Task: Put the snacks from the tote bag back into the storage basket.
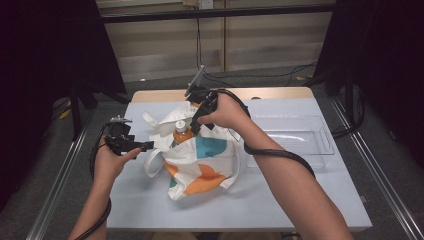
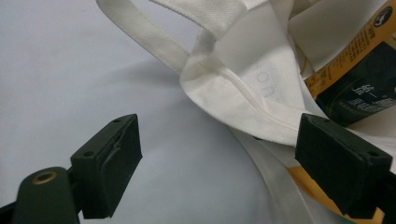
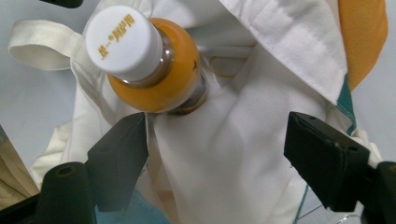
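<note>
Tote bag [image 1: 200, 162], soft and floppy, lies between both spread-jawed grippers with an orange bottle [image 3: 149, 77] inside.
The left gripper [image 2: 219, 163] straddles its hem, the best hold; the right gripper [image 3: 217, 158] hangs just above the smooth, likely slippery bottle's white cap [image 3: 122, 41].

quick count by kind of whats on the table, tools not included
cloth bag: 1
orange bottle with a white cap, standing in the bag: 1
clear plastic tray: 1
total: 3
</note>
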